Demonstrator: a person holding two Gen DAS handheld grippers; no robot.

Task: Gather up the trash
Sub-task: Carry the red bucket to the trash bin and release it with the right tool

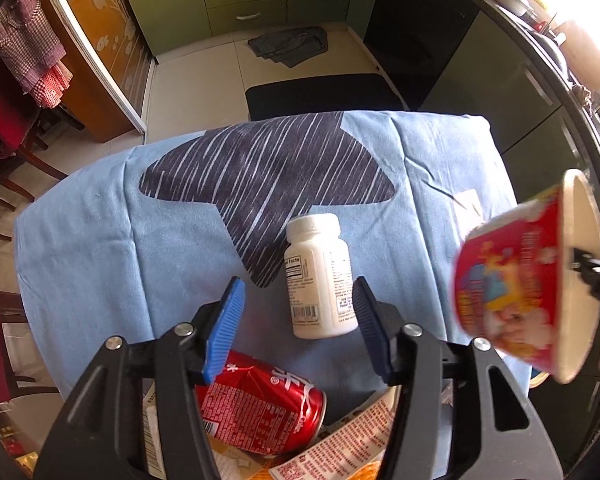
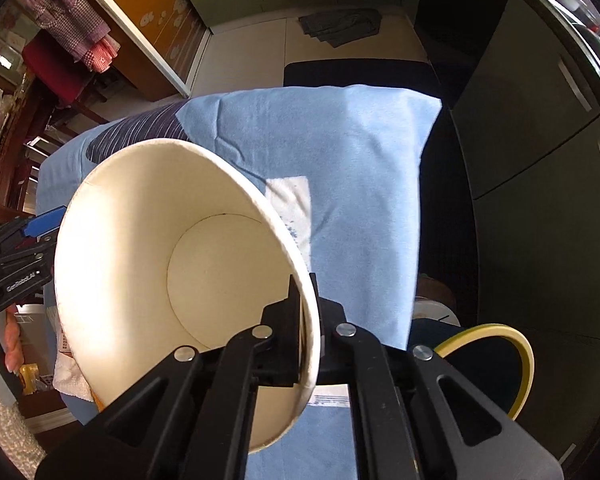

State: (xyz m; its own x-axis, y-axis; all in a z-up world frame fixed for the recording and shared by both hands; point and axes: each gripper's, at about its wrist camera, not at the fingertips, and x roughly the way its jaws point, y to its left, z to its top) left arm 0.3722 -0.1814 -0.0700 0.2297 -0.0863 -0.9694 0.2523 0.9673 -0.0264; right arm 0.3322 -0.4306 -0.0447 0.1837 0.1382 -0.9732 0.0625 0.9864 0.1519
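My right gripper [image 2: 306, 320] pinches the rim wall of a red printed paper noodle cup with a plain white interior [image 2: 172, 280], one finger inside, one outside. The cup is empty and clean inside, and its rim edge is slightly rough. In the left wrist view the cup [image 1: 512, 280] hangs tilted off the right edge of the table, clear of the surface, mouth facing right and bottom facing left, long axis close to level.

My left gripper [image 1: 300, 316] stands spread, with nothing between the blue ribbed pads [image 1: 228, 320]. Beyond it a white plastic pill bottle with a screw cap [image 1: 320, 276] lies on its side on the light blue cloth-covered table [image 1: 80, 240], cap pointing away from me. Below the gripper a red aluminium drink can [image 1: 260, 408] lies on its side among printed wrappers [image 1: 340, 440].
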